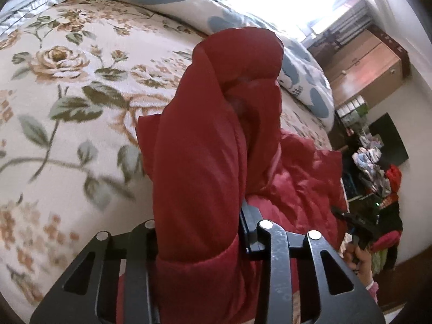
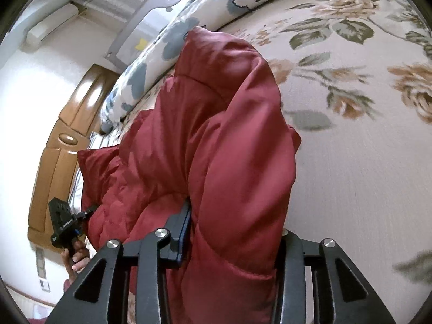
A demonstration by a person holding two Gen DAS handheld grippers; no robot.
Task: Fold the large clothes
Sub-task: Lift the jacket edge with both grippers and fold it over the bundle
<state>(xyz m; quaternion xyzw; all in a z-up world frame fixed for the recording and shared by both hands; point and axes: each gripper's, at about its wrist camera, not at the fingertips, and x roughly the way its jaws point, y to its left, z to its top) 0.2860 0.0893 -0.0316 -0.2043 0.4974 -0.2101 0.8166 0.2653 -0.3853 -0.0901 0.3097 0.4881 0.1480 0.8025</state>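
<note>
We hold a red padded jacket above the floral bed

Our left gripper pinches its bunched cloth between its fingers; our right gripper pinches another fold likewise.

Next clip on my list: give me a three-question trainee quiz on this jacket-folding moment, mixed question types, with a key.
1. True or false: the left gripper has red padded jacket fabric clamped between its jaws.
2. Multiple choice: what is the jacket resting on? A) a wooden floor B) a floral bedspread C) a glass table
3. Short answer: in the right wrist view, what does the person's hand at lower left hold?

Key
1. True; a thick roll of fabric rises between the jaws.
2. B
3. The other gripper's handle; the right gripper is itself closed on the same jacket.
</note>
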